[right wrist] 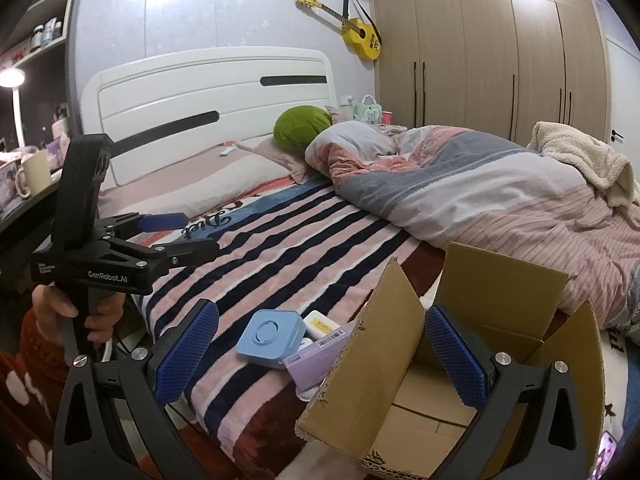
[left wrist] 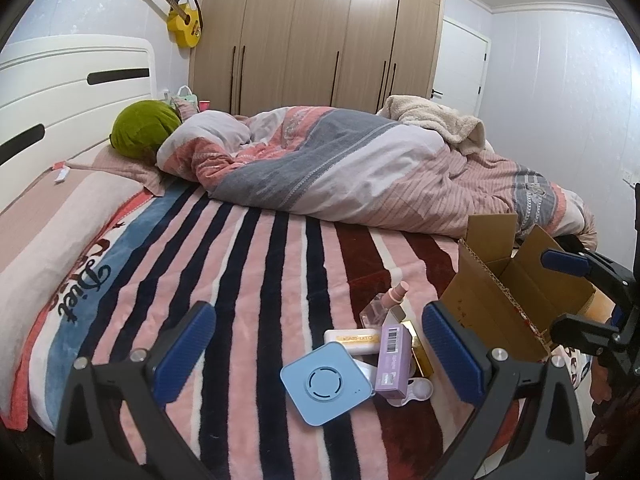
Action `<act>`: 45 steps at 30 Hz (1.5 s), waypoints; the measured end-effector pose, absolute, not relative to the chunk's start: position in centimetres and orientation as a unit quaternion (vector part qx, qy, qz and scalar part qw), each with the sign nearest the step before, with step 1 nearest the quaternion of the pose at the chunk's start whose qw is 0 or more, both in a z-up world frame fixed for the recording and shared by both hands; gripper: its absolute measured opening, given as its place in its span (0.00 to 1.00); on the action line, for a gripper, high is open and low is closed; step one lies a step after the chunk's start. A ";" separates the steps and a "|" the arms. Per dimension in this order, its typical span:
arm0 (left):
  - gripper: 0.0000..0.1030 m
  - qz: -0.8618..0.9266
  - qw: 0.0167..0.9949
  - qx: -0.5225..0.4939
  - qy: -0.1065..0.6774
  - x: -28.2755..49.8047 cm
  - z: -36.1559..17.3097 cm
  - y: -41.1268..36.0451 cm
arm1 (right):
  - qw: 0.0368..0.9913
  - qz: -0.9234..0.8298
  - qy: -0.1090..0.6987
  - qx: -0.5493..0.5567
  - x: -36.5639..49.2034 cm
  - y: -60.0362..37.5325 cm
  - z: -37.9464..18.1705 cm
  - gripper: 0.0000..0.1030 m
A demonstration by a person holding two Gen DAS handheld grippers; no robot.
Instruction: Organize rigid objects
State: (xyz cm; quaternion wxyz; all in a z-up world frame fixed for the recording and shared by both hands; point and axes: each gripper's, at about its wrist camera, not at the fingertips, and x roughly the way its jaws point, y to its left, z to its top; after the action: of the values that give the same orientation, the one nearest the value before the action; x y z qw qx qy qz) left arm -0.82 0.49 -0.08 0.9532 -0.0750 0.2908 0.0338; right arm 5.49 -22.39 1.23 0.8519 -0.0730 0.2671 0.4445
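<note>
A pile of small items lies on the striped blanket (left wrist: 248,280): a blue square device (left wrist: 326,386), a white soap bar (left wrist: 352,340), a purple box (left wrist: 394,360), a gold box (left wrist: 418,344) and a clear bottle with a pink cap (left wrist: 386,304). An open cardboard box (left wrist: 508,300) stands to their right. My left gripper (left wrist: 316,344) is open above the pile, empty. My right gripper (right wrist: 322,344) is open and straddles the box's left flap (right wrist: 368,356); it also shows in the left wrist view (left wrist: 576,292). The blue device (right wrist: 270,338) and purple box (right wrist: 316,356) show there too.
A bunched quilt (left wrist: 340,168) and a beige fleece (left wrist: 440,120) cover the far side of the bed. A green cushion (left wrist: 144,128) lies by the white headboard (left wrist: 72,84). Wardrobes (left wrist: 320,36) and a yellow guitar (left wrist: 182,20) stand behind. A desk with mugs (right wrist: 34,176) is at the left.
</note>
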 end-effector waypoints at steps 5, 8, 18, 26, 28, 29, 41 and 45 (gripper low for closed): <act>1.00 0.034 0.953 -0.075 0.291 -0.8 -0.1 0.5 | 0.852 0.444 0.268 -0.074 5.5 -22.3 1.3 1.00; 1.00 0.034 0.953 -0.075 0.291 -0.8 -0.1 0.6 | 0.853 0.443 0.268 -0.074 5.5 -22.3 1.3 1.00; 1.00 0.034 0.953 -0.075 0.290 -1.0 0.1 1.0 | 0.854 0.438 0.269 -0.077 5.8 -22.6 1.4 1.00; 1.00 0.035 0.953 -0.074 0.290 -1.0 0.0 0.9 | 0.855 0.437 0.269 -0.078 5.8 -22.8 1.5 1.00; 1.00 0.036 0.953 -0.073 0.290 -1.1 0.1 1.0 | 0.855 0.437 0.269 -0.077 5.8 -22.8 1.5 1.00; 1.00 0.036 0.953 -0.074 0.290 -1.2 0.3 1.3 | 0.855 0.436 0.269 -0.077 5.9 -22.8 1.5 1.00; 1.00 0.037 0.952 -0.079 0.294 -1.1 0.2 2.0 | 0.861 0.424 0.267 -0.092 5.7 -22.8 1.3 1.00; 1.00 0.036 0.952 -0.085 0.293 -0.8 -0.1 2.7 | 0.861 0.419 0.268 -0.111 5.2 -21.8 1.3 1.00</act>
State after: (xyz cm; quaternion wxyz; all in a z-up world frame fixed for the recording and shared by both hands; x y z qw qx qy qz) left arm -0.79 2.74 -0.14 0.9516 -0.0848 0.2931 0.0365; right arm 5.18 -21.81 1.34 0.8606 -0.1108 0.2679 0.4187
